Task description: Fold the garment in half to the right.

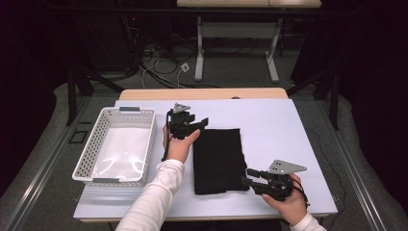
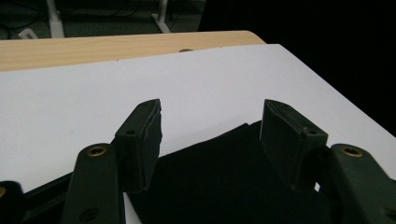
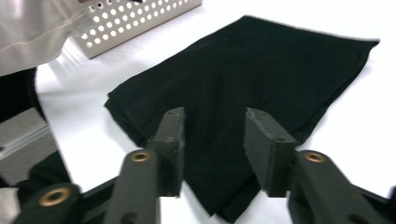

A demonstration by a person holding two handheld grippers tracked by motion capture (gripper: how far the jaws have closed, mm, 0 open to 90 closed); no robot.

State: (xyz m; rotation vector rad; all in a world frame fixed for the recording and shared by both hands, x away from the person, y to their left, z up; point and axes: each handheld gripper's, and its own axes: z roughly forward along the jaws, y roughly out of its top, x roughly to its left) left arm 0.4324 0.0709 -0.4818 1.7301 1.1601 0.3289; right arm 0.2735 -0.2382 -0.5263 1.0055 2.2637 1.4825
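A folded black cloth rectangle [image 1: 219,160] lies flat near the middle of the white-covered worktop [image 1: 284,130], its long sides running from near to far. At about nine o'clock from it, well apart, stands a white perforated plastic basket [image 1: 90,154] with grey handles.

The left gripper [image 1: 199,123] hangs at the cloth's eleven o'clock corner, held by a hand in a white sleeve [image 1: 154,197]. In the left gripper view its fingers [image 2: 140,140] stand wide apart, released, with that corner of the cloth [image 2: 224,186] below and between them; whether they touch the fabric cannot be told.

The right gripper [image 1: 248,176] sits at the cloth's five o'clock corner, pointing towards nine o'clock. In the right gripper view its fingers [image 3: 266,149] are spread and grasp nothing, straddling the folded edge of the cloth [image 3: 261,70], with the layered corner just under them. The basket [image 3: 140,18] shows at eleven o'clock in that view.
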